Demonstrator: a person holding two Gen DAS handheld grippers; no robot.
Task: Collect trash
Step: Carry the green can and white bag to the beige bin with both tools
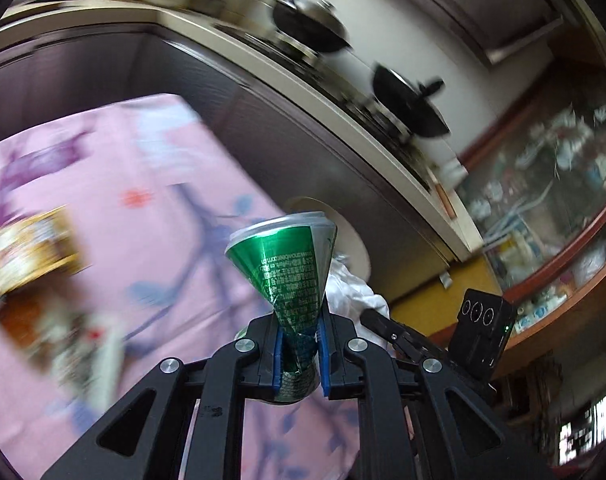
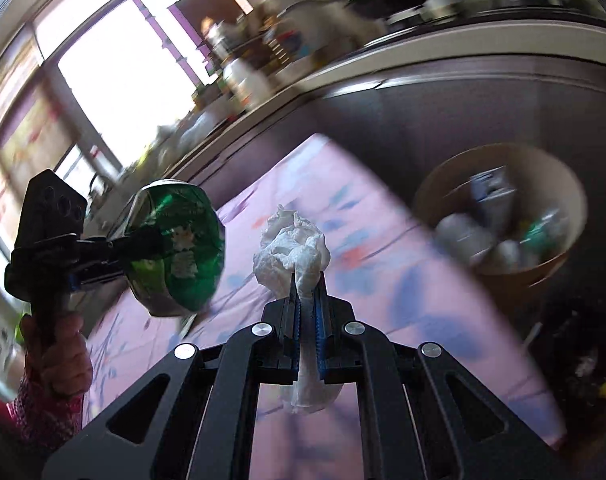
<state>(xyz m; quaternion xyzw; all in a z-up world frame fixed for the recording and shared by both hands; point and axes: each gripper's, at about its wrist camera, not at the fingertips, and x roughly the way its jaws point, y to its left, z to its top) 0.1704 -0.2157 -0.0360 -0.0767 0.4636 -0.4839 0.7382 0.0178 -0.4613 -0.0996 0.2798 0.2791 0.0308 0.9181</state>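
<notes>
Pink floral tablecloth (image 1: 115,184) spread below both grippers; blurred snack packets (image 1: 35,248) lying on it, left of the left gripper (image 1: 299,344)

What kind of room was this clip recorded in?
Most likely a home kitchen: two black woks sit on a stove along a pale countertop above dark cabinets, and a table wears a pink floral cloth.

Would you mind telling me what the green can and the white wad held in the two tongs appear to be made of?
The green can looks like thin aluminium with a glossy printed coat: bare silver at the rim, and its waist is creased flat where the left tongs pinch it. The white wad looks like soft matte tissue or paper napkin, crumpled in fine folds, in the right tongs.
</notes>
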